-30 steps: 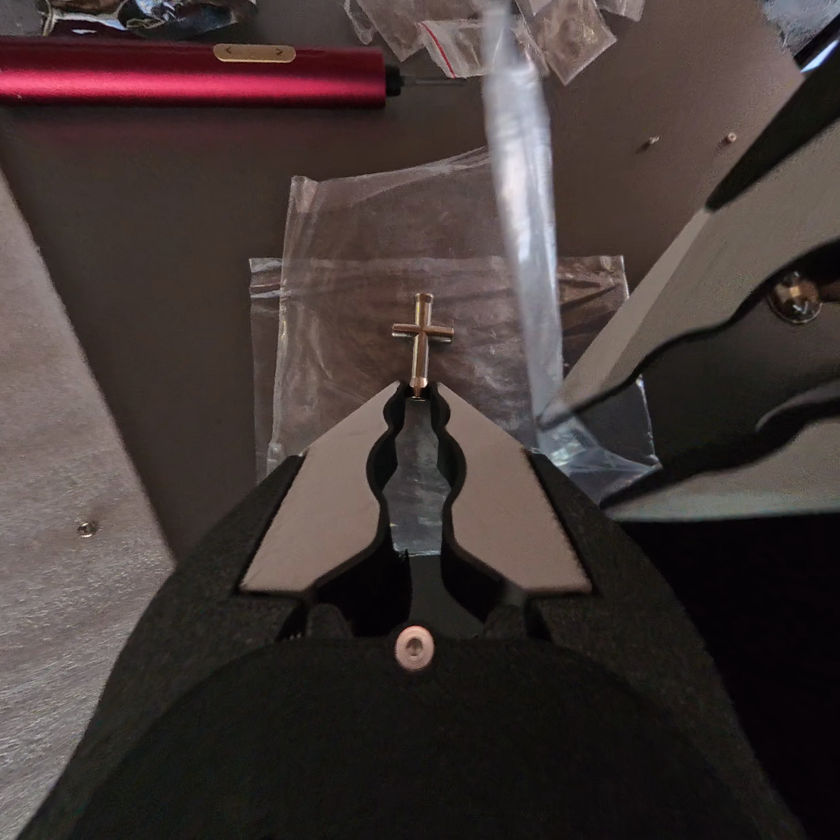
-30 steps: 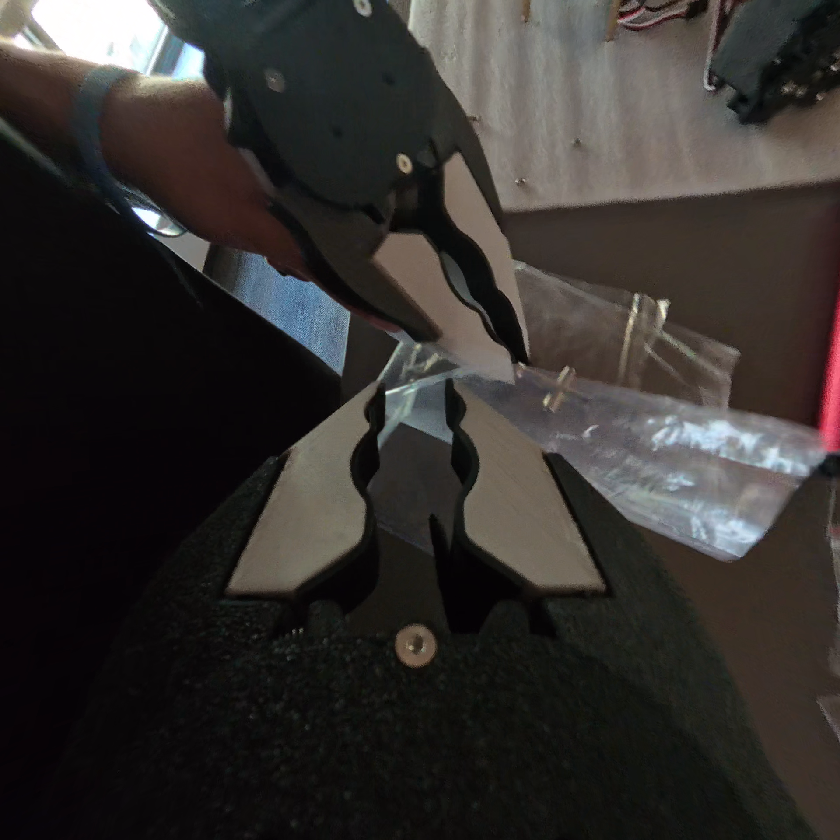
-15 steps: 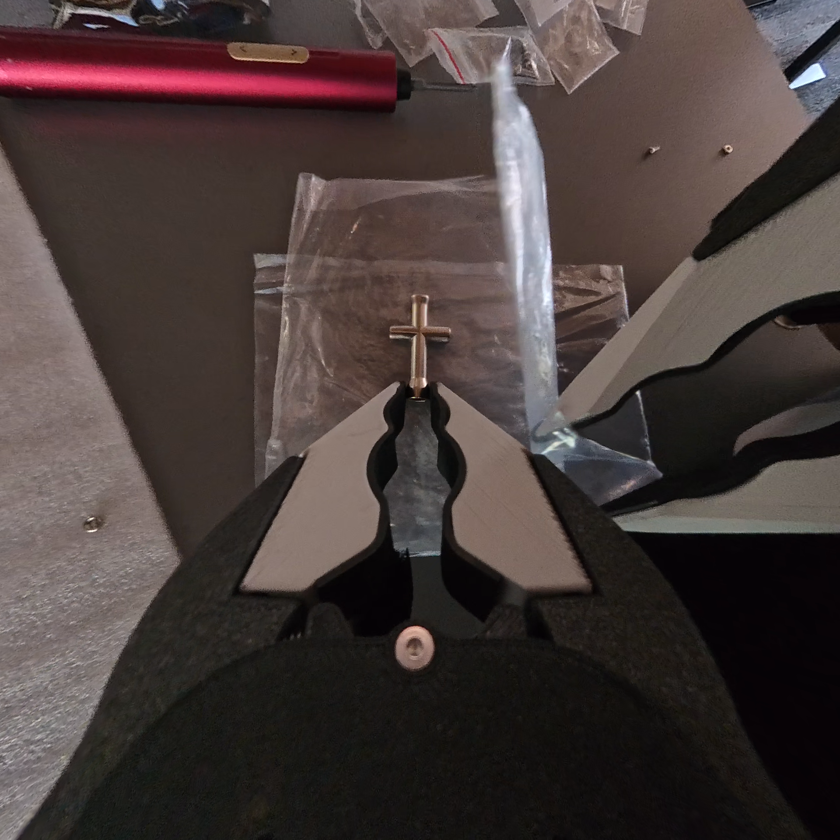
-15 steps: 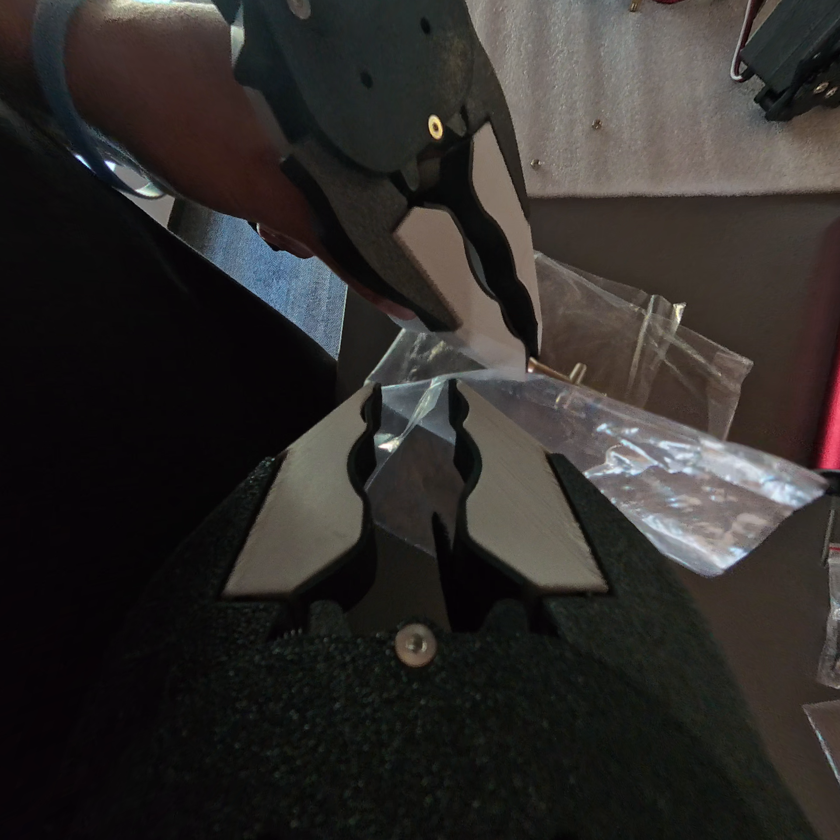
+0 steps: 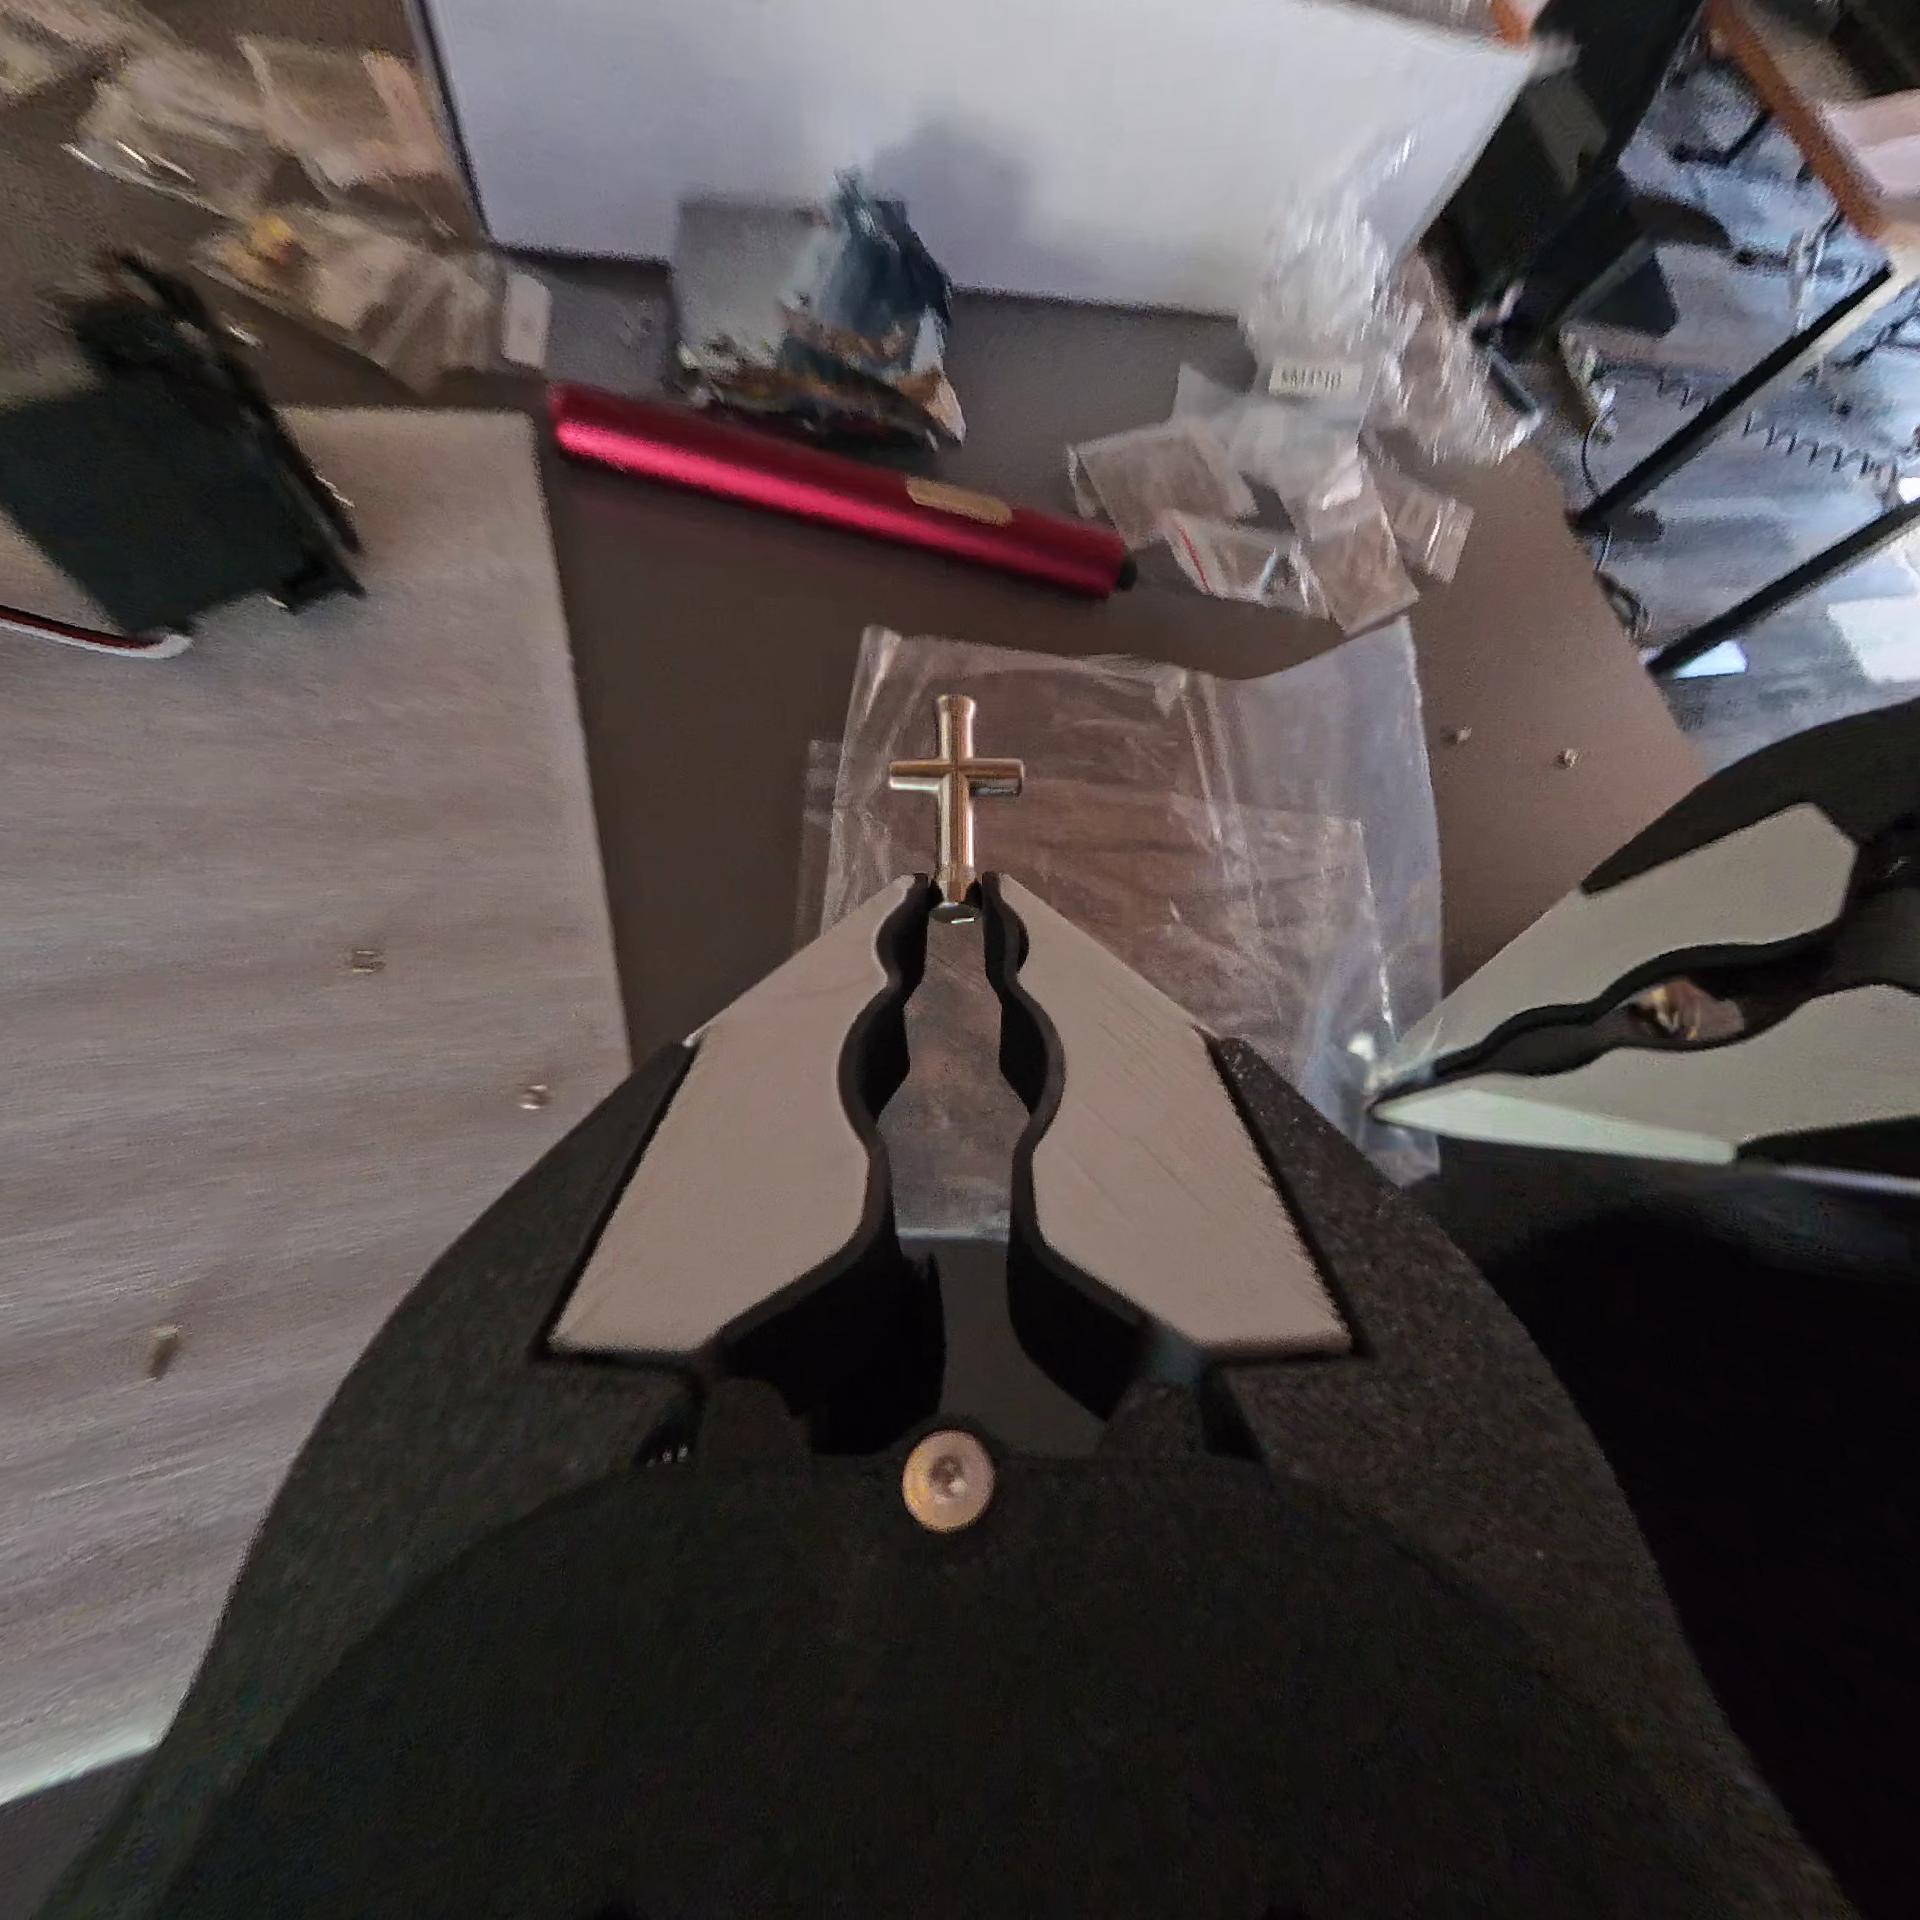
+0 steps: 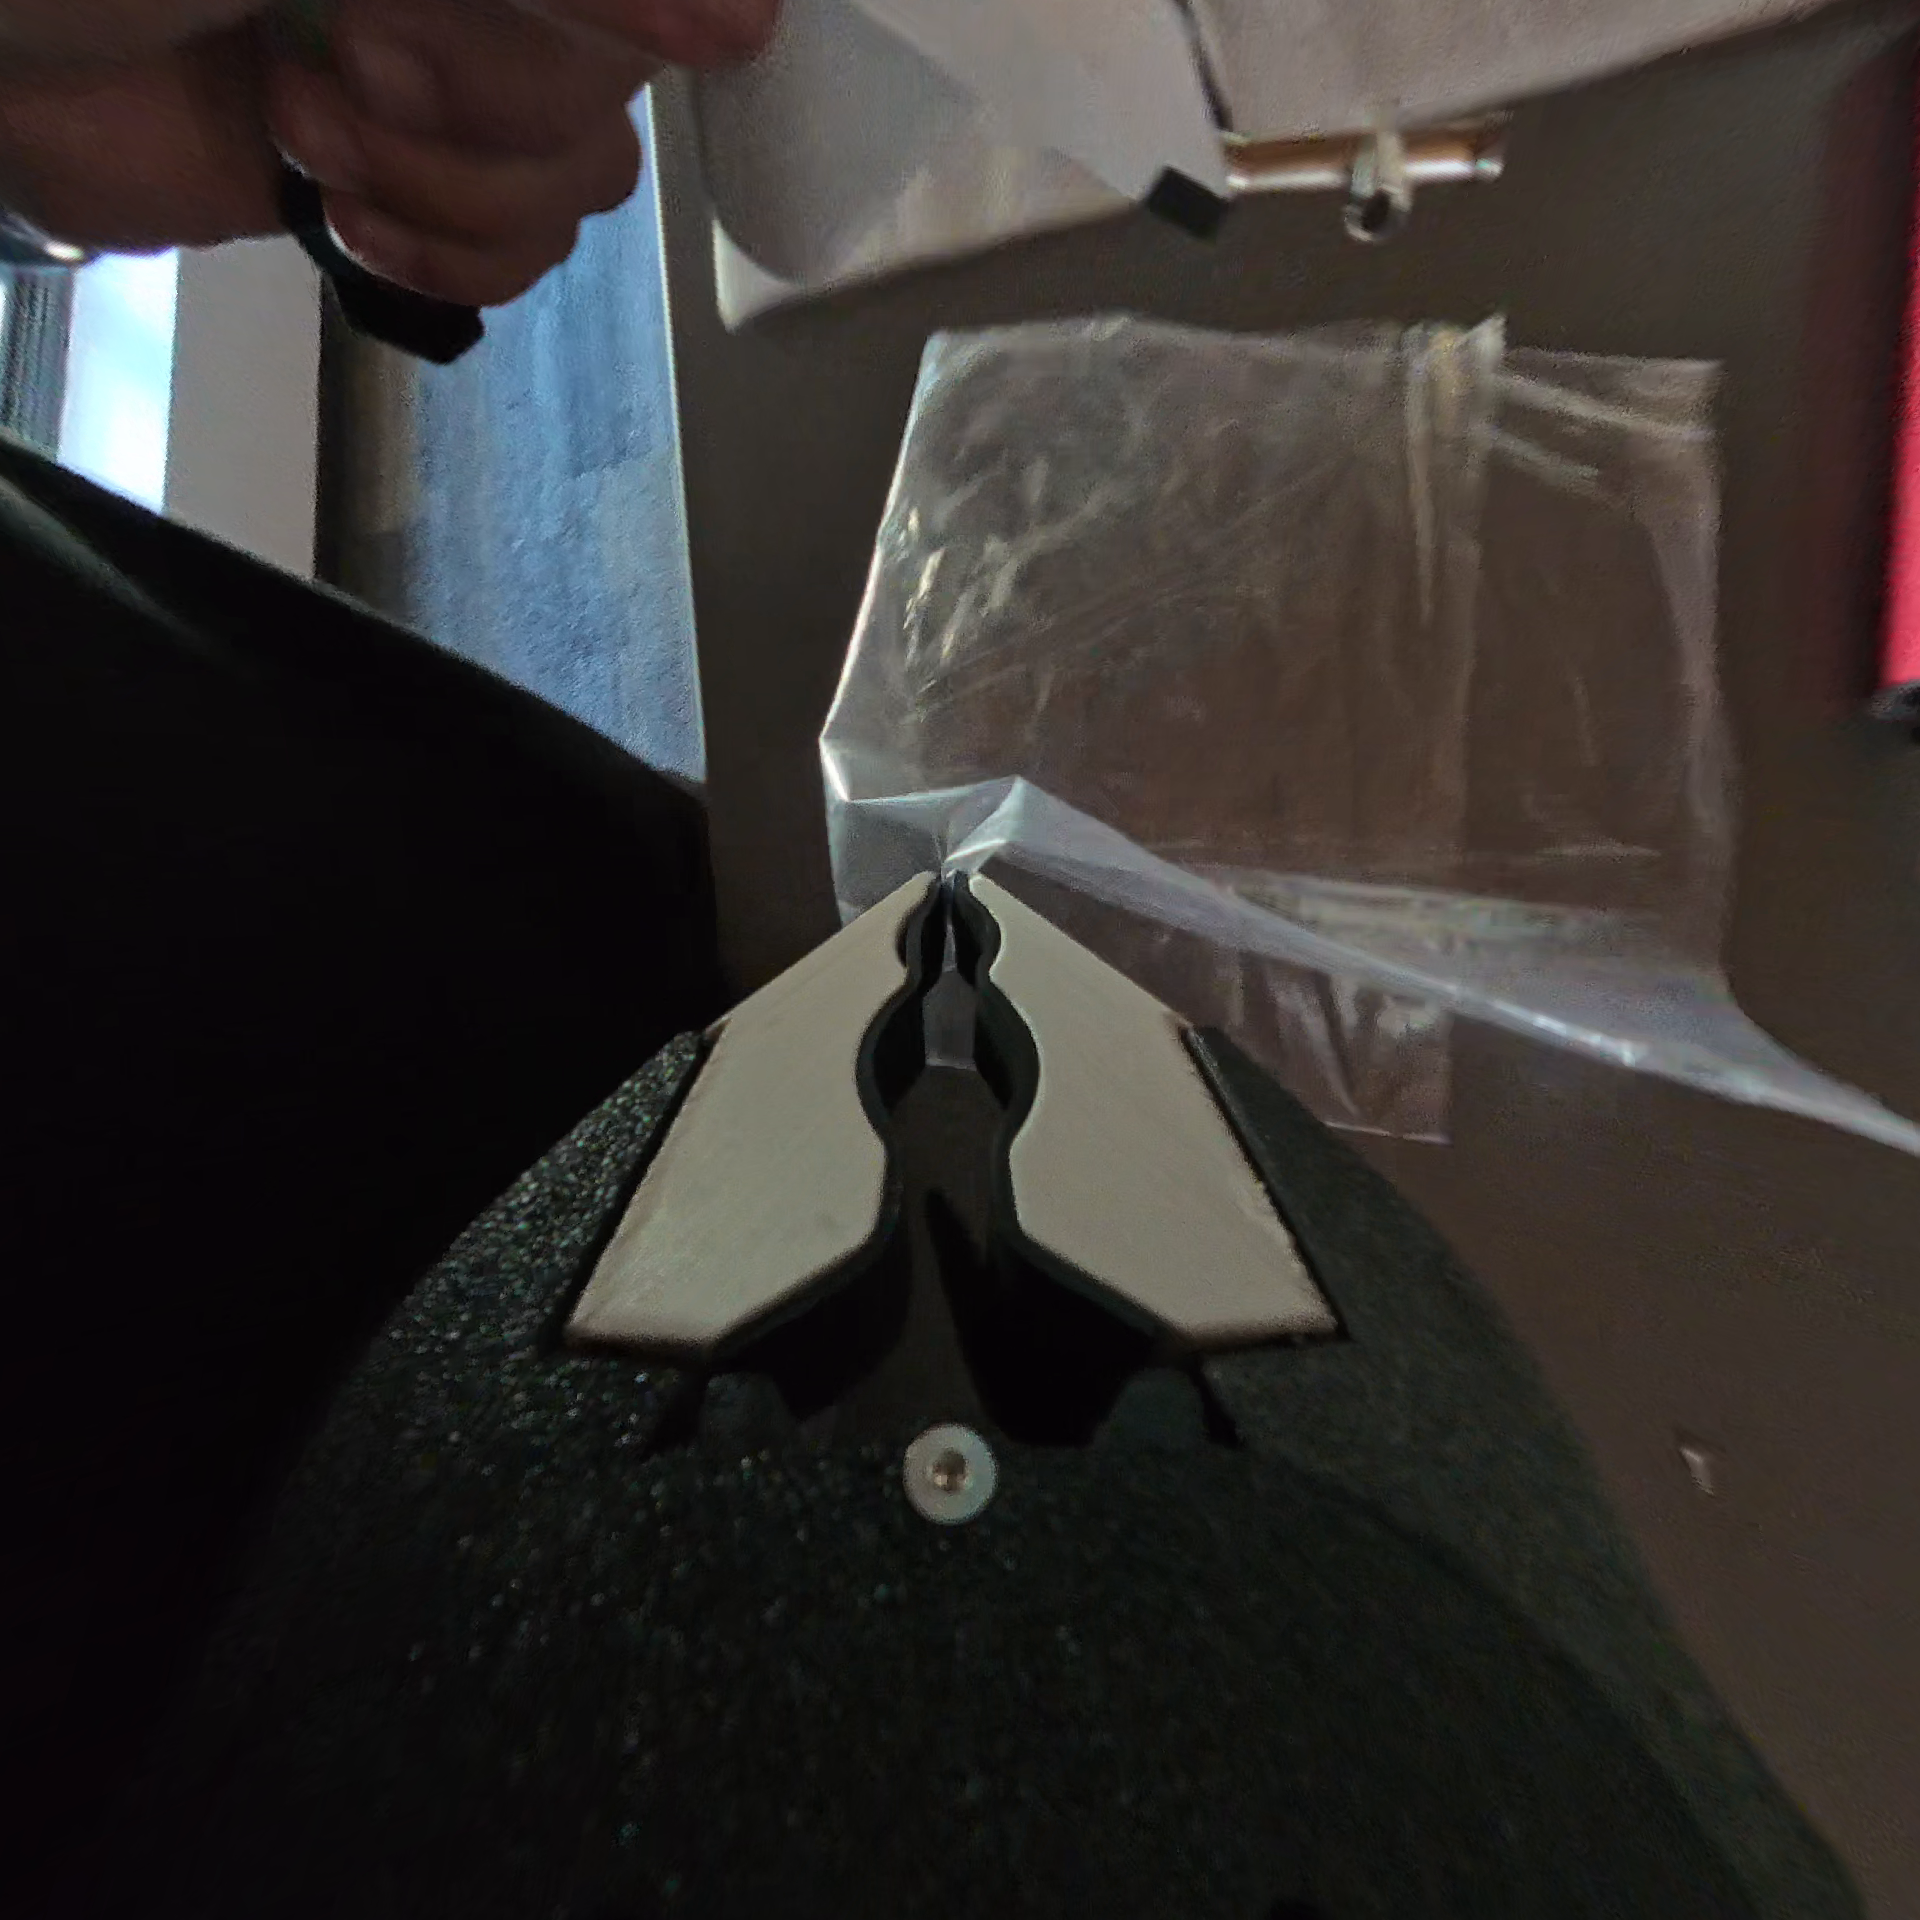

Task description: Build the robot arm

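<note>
My left gripper [image 5: 954, 883] is shut on the stem of a small silver cross-shaped metal tool [image 5: 956, 784] and holds it upright above two clear plastic bags [image 5: 1143, 831] that lie on the dark mat [image 5: 707, 665]. My right gripper [image 6: 951, 881] is shut on a corner of a clear plastic bag [image 6: 1299, 644], which stretches away to the right over the mat. The right gripper also shows at the right edge of the left wrist view [image 5: 1382, 1096]. The left gripper's fingers [image 6: 935, 197] and the tool [image 6: 1371, 192] show at the top of the right wrist view.
A red cylindrical electric screwdriver [image 5: 831, 488] lies behind the bags. Several small zip bags of parts [image 5: 1278, 520] lie at the back right, a crumpled foil bag [image 5: 831, 312] behind the screwdriver. A black box [image 5: 156, 488] and loose screws [image 5: 364, 961] sit on the grey felt pad at left. A hand [image 6: 343, 156] shows at upper left. The left gripper's tips are roughly 12 centimeters from the right gripper's.
The right gripper has shut on the bag's corner and pulled it down flat. The left gripper has risen and tilted back with the cross tool, showing more of the table's far side.
</note>
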The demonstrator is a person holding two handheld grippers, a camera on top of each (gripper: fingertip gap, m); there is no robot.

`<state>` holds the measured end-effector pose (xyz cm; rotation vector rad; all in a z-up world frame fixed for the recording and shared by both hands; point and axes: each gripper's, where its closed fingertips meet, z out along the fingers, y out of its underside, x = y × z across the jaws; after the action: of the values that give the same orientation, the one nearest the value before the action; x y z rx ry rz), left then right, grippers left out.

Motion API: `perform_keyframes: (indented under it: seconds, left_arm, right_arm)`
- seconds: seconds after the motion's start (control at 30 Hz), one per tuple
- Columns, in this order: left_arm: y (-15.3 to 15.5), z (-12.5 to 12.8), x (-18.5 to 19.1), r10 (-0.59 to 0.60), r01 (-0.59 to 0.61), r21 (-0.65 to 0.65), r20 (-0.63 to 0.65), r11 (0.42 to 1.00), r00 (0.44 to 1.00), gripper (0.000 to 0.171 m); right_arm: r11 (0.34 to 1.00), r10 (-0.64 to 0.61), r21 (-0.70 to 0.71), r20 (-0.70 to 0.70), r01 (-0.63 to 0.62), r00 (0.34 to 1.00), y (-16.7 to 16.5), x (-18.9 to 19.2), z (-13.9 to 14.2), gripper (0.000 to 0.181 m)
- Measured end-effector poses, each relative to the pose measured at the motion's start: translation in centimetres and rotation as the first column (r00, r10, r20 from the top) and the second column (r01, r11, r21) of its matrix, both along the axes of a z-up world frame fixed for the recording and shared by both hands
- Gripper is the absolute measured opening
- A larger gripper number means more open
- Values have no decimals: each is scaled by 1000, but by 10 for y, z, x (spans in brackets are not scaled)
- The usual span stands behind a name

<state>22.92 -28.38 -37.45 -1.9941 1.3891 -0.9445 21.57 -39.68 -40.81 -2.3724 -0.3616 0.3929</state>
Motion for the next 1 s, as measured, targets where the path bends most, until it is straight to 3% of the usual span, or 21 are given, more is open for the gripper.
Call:
perform_keyframes:
  seconds: [0.07,0.13,0.3,0.37,0.47,0.53,0.6,0.67,0.77,0.9,1.0]
  left_arm:
    - [11,18,-5,29,-29,-3,44,1000,999,10]
    - [21,36,-12,49,-49,-3,87,999,995,9]
    - [36,63,-31,85,-91,38,145,995,986,10]
    - [37,64,-38,99,-106,42,150,993,984,10]
    - [34,63,-47,118,-123,26,161,992,980,10]
    - [32,62,-50,125,-131,27,164,991,979,10]
    - [32,63,-53,134,-142,40,167,989,977,10]
    - [32,66,-55,139,-149,51,173,987,975,10]
    - [33,69,-54,140,-153,63,177,986,974,10]
    - [31,66,-52,137,-151,84,156,985,978,9]
    - [23,61,-47,113,-128,109,135,986,984,10]
  right_arm:
    - [992,-79,92,-16,80,997,6,19,30,0]
    - [960,-153,221,-92,170,984,11,40,80,0]
    - [784,-270,524,-195,333,943,7,102,218,0]
    - [749,-283,578,-164,324,945,3,116,248,0]
    - [737,-308,615,-65,281,949,4,121,265,0]
    - [766,-266,605,-7,216,964,8,102,257,0]
    - [823,-181,557,68,113,981,14,68,228,0]
    - [887,-74,462,109,16,991,19,28,180,0]
    - [949,47,308,54,-62,997,23,-26,105,0]
    - [996,25,82,57,-30,998,21,-33,20,0]
    - [1000,-7,-15,18,7,1000,18,-27,-5,0]
